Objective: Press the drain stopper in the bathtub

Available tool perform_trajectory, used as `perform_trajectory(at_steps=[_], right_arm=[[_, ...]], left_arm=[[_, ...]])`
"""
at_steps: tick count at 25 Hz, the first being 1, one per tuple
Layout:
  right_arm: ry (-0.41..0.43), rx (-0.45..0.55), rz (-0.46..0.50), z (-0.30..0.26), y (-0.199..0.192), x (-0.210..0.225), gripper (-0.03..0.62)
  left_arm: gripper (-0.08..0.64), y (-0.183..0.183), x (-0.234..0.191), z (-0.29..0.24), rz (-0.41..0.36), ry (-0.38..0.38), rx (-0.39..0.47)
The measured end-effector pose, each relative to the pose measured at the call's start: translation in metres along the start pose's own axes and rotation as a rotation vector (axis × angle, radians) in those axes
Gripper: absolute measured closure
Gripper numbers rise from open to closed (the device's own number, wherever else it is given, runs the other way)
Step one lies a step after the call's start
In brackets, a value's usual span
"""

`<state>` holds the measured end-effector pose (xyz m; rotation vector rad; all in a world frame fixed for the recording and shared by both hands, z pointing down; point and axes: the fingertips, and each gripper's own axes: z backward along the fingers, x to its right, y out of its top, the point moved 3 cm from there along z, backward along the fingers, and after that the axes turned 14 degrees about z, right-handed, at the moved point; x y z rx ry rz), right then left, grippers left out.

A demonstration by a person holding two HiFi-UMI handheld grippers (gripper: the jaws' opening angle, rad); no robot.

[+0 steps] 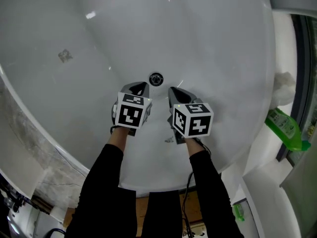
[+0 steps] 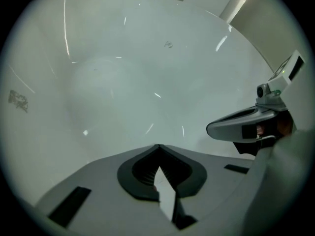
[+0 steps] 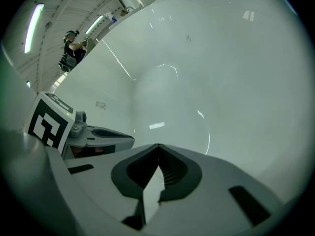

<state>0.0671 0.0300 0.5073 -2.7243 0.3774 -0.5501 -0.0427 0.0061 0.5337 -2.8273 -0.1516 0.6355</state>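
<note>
Your tools work inside the bathtub (image 1: 99, 43), whose smooth basin opens wide toward 12 and 9 o'clock. Its rim curves in at 3 o'clock, where a green bottle (image 1: 285, 128) lies. The drain stopper (image 1: 156, 79) sits on the tub floor, near your left tool (image 1: 140, 87) at its 1 o'clock and your right tool (image 1: 174, 90) at its 11. Both tools' jaws are together, gripping nothing.

what stays hidden or unclear

the bathtub (image 1: 208, 43) is cut off by the top and left edges of the head view. the drain stopper (image 1: 156, 79) is too small there to tell if it is up or down. both hands are hidden behind the left gripper (image 1: 140, 88) and the right gripper (image 1: 172, 89), and the black sleeves (image 1: 106, 182) run out at the bottom edge. a grey mark (image 1: 64, 56) on the tub wall is too blurred to read. in the right gripper view a far person (image 3: 74, 45) is too small to tell more.
</note>
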Motion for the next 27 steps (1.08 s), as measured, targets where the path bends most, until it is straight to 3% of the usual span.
perform_trajectory(at_steps=[15,27], right_arm=[[-0.022,0.061,-0.014,0.071,0.015,-0.031,0.591],[-0.052,0.112,-0.013,0.138,0.041,-0.053,0.591]], left_arm=[[0.555,0.022,0.028,0.09,-0.002,-0.031,0.064],[0.555,0.032,0.057,0.158,-0.056,-0.046,0.1]])
